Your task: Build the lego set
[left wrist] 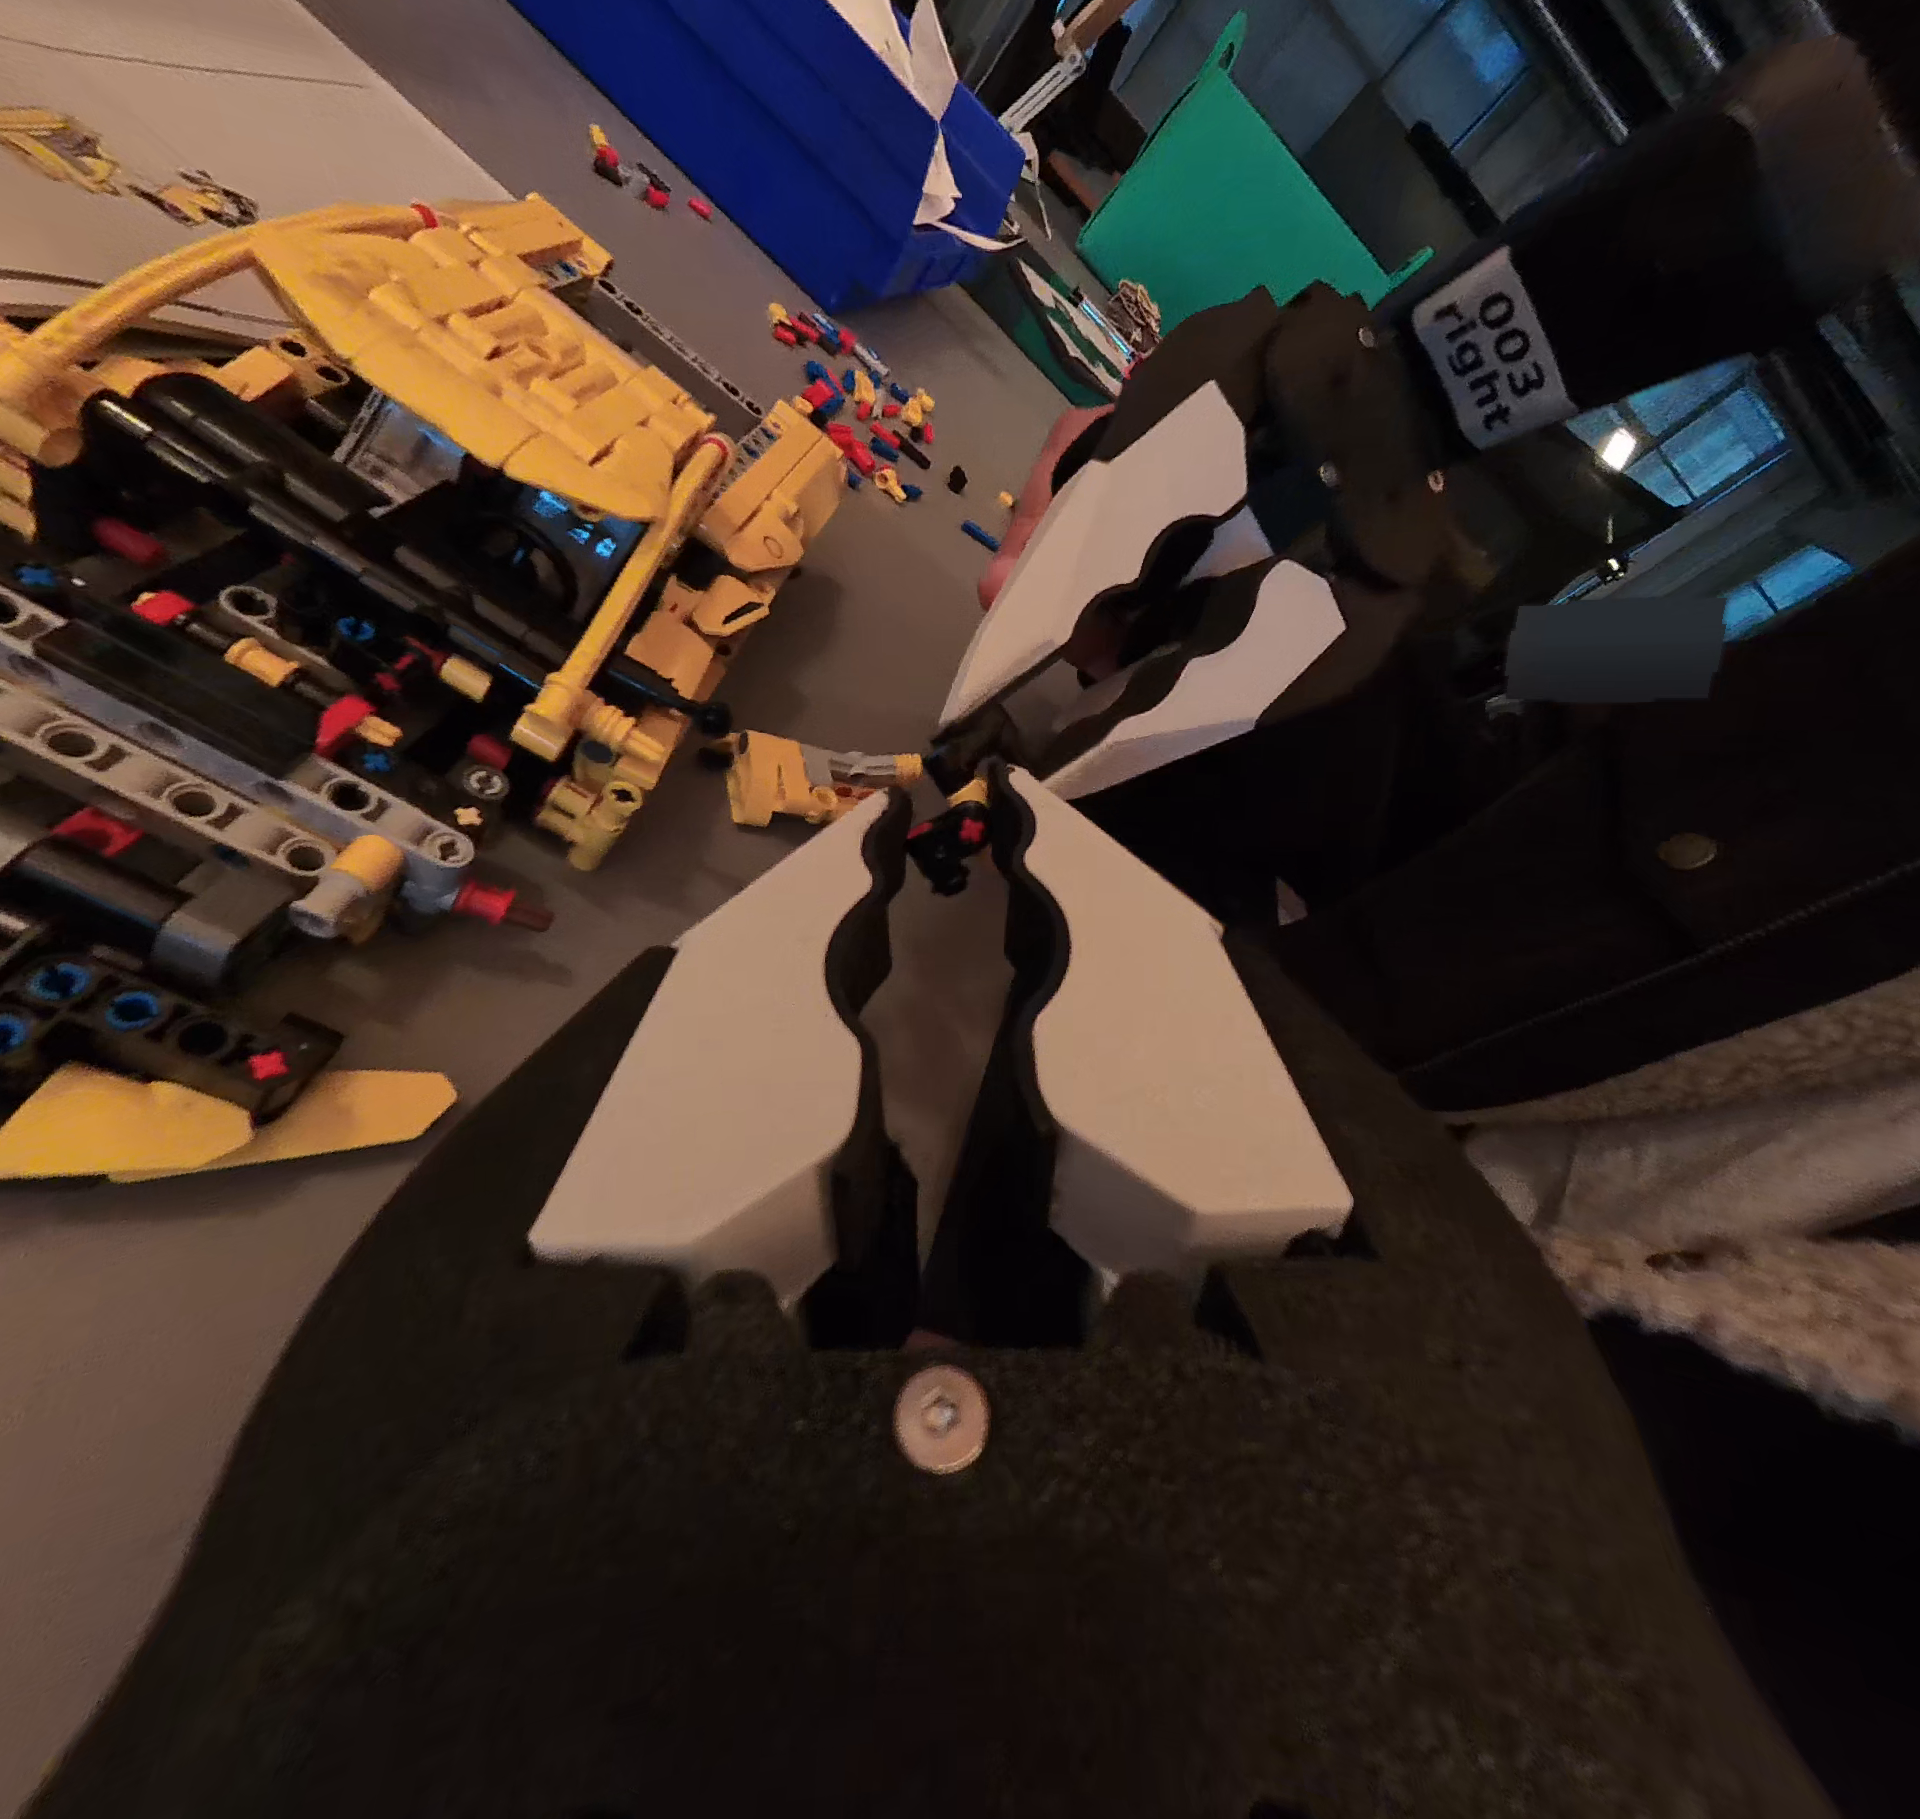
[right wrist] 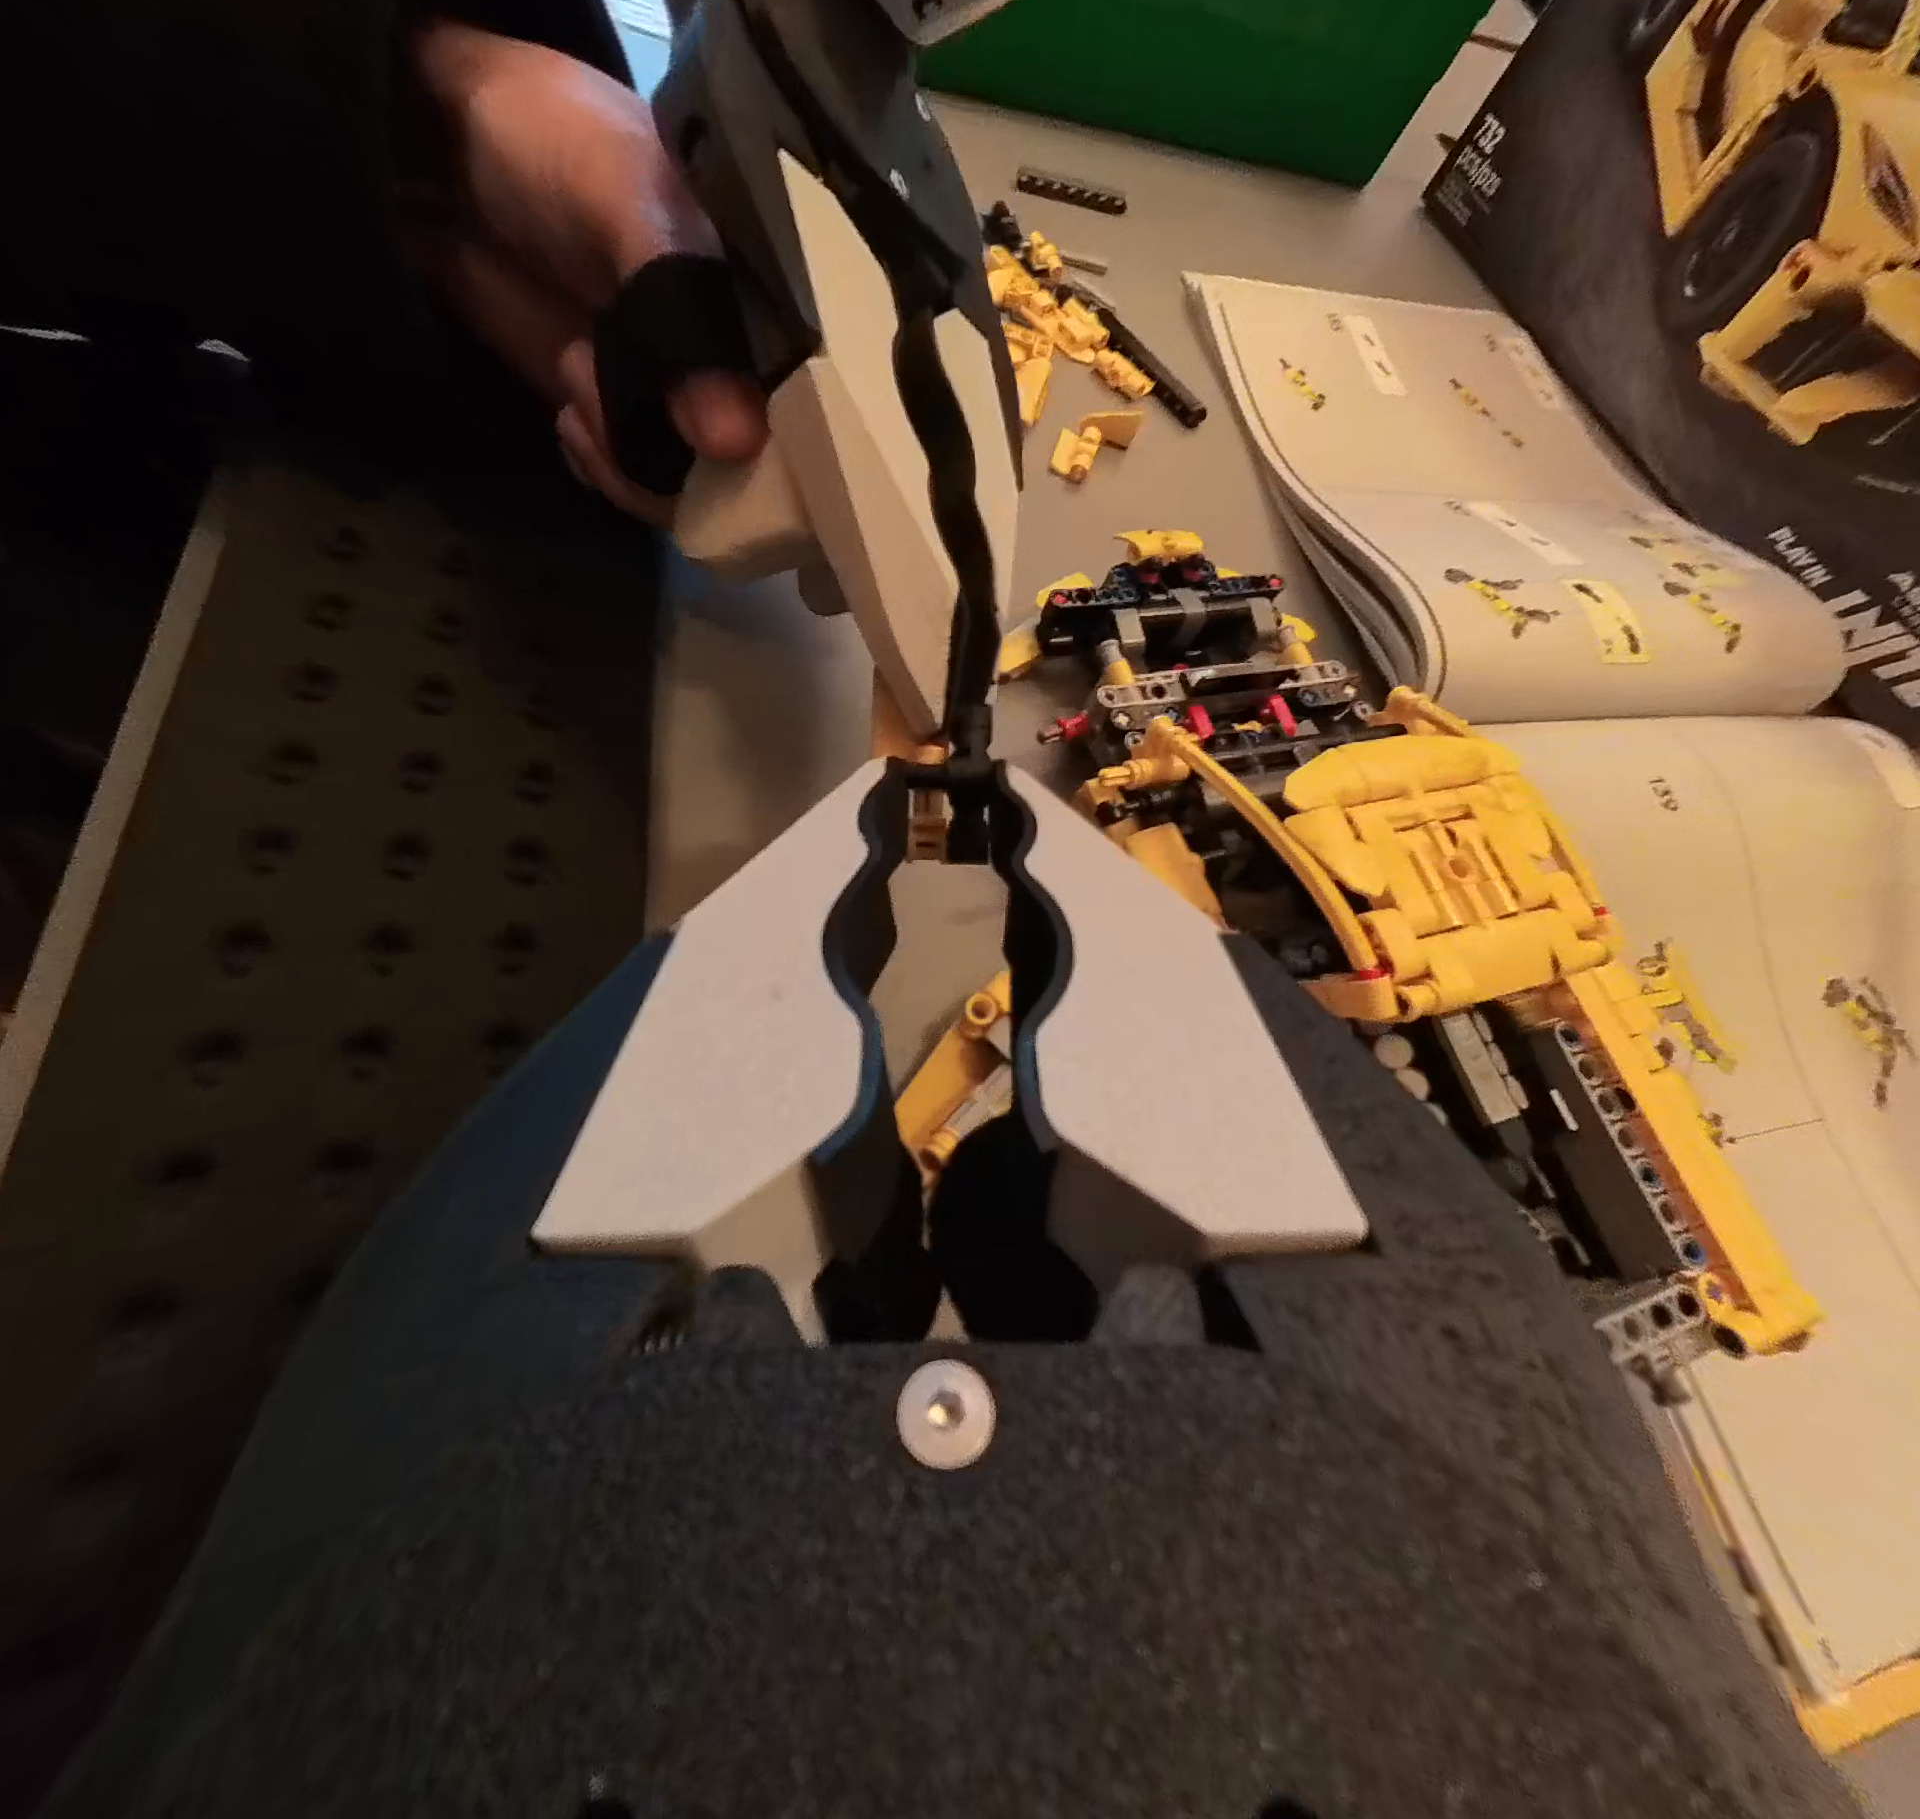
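My left gripper (left wrist: pixel 948 798) is shut on a small black piece with red pins and a yellow part (left wrist: pixel 951 839), held above the grey table (left wrist: pixel 852 626). My right gripper (right wrist: pixel 943 782) is shut on a small black-and-yellow piece (right wrist: pixel 961 824). The two grippers meet tip to tip: the right gripper (left wrist: pixel 961 735) comes in from the upper right in the left wrist view, and the left gripper (right wrist: pixel 961 730) comes down from above in the right wrist view. The partly built yellow car (left wrist: pixel 468 367) lies to the left and also shows in the right wrist view (right wrist: pixel 1455 865).
A small yellow sub-assembly (left wrist: pixel 779 777) lies beside the car. Loose red, blue and yellow pieces (left wrist: pixel 862 408) are scattered farther off, with more yellow ones (right wrist: pixel 1060 325). A blue bin (left wrist: pixel 727 55), a green bin (right wrist: pixel 1195 34), an open instruction booklet (right wrist: pixel 1455 481) and the set's box (right wrist: pixel 1714 211) stand around. Left and right tips are no more than a few centimetres apart.
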Available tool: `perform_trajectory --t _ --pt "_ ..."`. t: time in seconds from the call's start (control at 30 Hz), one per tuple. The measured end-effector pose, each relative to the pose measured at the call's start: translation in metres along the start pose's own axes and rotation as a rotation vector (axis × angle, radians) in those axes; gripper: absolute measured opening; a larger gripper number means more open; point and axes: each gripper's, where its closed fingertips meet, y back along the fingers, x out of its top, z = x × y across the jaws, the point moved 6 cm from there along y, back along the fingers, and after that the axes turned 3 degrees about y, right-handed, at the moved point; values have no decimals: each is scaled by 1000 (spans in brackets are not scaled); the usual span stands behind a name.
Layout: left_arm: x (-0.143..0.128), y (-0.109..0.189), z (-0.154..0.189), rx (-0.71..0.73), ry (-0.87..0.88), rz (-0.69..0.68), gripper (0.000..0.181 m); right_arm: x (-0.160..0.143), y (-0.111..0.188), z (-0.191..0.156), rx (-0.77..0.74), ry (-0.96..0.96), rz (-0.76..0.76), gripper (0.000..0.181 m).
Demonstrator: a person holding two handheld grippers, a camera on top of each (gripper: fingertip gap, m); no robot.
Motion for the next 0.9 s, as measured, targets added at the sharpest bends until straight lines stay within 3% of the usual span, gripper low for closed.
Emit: perform_trajectory --t 0.33,0.53,0.77,0.9 --pt "5 5 -3 -46 69 63 15 4 -2 6 -15 -68 93 15" --pt "9 10 -5 -117 147 115 15 9 4 7 -34 -111 193 27" --pt "7 8 -2 -150 162 101 15 8 0 4 -63 -44 171 15" --pt "6 6 2 -177 152 95 14 8 5 6 19 -87 192 15"
